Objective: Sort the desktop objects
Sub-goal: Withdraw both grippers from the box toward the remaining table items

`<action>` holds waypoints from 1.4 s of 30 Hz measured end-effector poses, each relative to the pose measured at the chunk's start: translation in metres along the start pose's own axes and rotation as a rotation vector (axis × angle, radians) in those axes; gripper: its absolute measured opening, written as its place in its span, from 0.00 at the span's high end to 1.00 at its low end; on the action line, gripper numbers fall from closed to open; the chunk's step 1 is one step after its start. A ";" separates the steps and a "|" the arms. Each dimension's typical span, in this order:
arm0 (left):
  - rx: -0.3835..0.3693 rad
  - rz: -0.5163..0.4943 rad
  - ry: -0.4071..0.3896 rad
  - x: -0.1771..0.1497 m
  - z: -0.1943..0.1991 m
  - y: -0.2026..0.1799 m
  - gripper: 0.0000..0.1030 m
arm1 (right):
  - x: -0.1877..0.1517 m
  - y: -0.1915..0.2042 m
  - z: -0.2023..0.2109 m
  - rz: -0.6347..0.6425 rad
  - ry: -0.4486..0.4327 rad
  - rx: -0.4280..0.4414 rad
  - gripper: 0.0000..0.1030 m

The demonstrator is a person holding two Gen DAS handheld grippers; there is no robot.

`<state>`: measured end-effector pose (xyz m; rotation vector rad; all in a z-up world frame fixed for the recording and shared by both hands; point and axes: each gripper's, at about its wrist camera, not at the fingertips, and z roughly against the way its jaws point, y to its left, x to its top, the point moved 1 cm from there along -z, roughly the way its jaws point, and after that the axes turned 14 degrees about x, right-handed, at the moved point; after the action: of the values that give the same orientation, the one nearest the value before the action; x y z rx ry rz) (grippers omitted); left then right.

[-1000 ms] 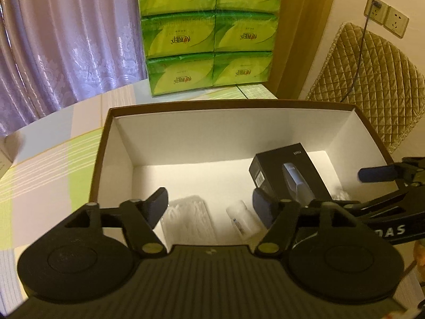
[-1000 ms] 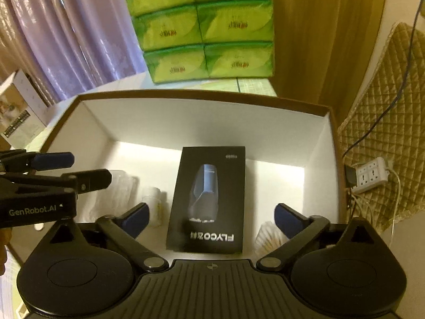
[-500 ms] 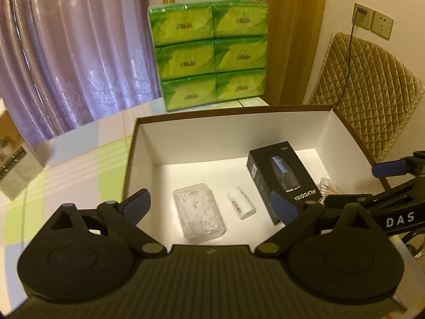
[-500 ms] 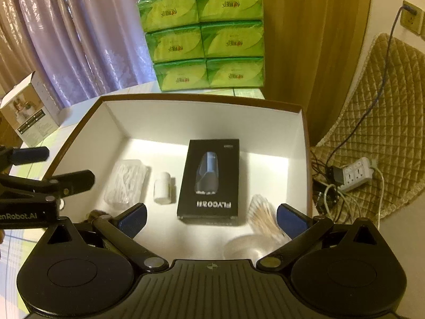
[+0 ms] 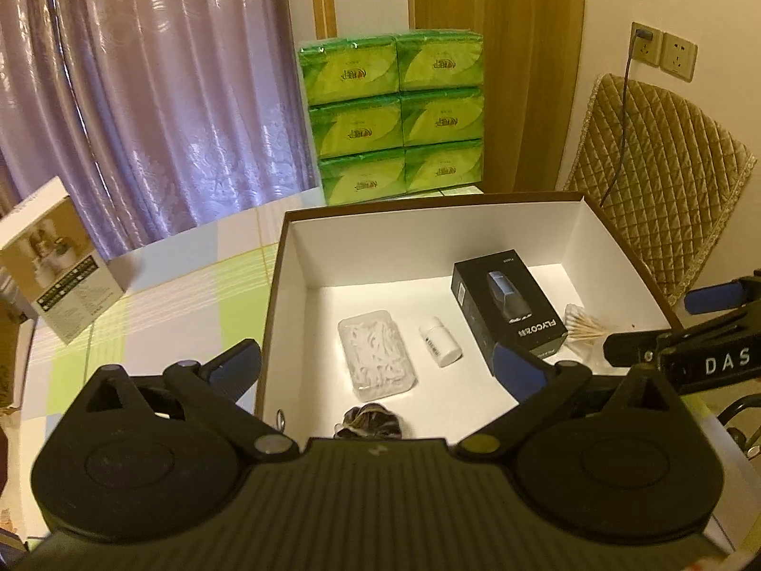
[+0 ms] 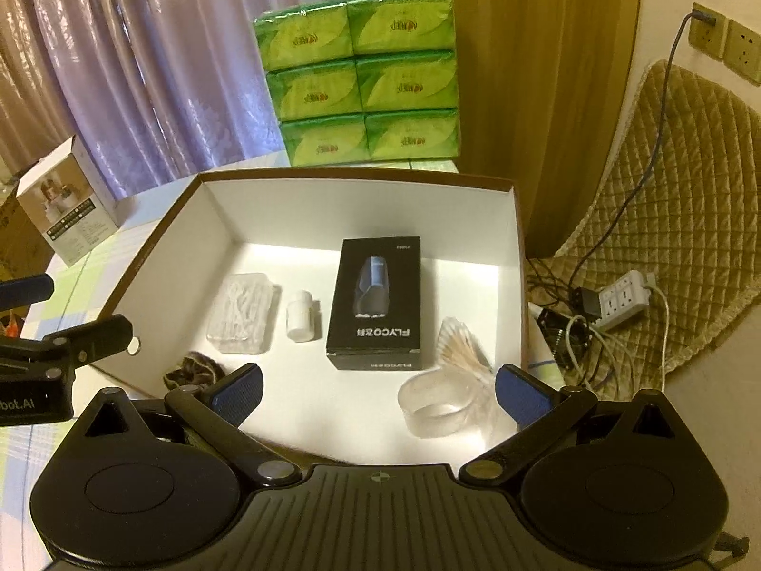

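Both grippers, left (image 5: 375, 364) and right (image 6: 378, 388), gape empty above the box's (image 6: 361, 181) near edge, contents ahead.

One brown-rimmed box (image 6: 516, 257) held one black carton (image 6: 375, 302), one white bottle (image 6: 300, 316), one clear floss-pick case (image 6: 242, 311), one hair tie (image 6: 192, 371) and one swab tub (image 6: 442, 404); six green tissue packs (image 6: 361, 81) stood behind.

The dark hair tie (image 5: 373, 421) at bottom centre is half hidden behind the left gripper (image 5: 375, 364) body.
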<state>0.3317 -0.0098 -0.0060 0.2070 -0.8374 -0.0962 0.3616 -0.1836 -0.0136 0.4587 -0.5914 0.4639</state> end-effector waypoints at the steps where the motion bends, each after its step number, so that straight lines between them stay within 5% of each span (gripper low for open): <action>1: 0.001 0.000 -0.003 -0.002 0.003 0.001 0.01 | -0.001 0.001 0.002 0.002 -0.002 -0.002 0.02; 28: -0.042 0.051 0.022 -0.053 0.076 0.012 0.01 | -0.054 0.035 0.051 0.026 -0.006 0.065 0.02; 42: -0.008 0.070 0.076 -0.094 0.096 0.031 0.01 | -0.089 0.047 0.051 0.002 0.066 0.134 0.02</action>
<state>0.1979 0.0221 -0.0047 0.1724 -0.7680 -0.0254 0.2500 -0.1975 -0.0179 0.5682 -0.4985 0.5210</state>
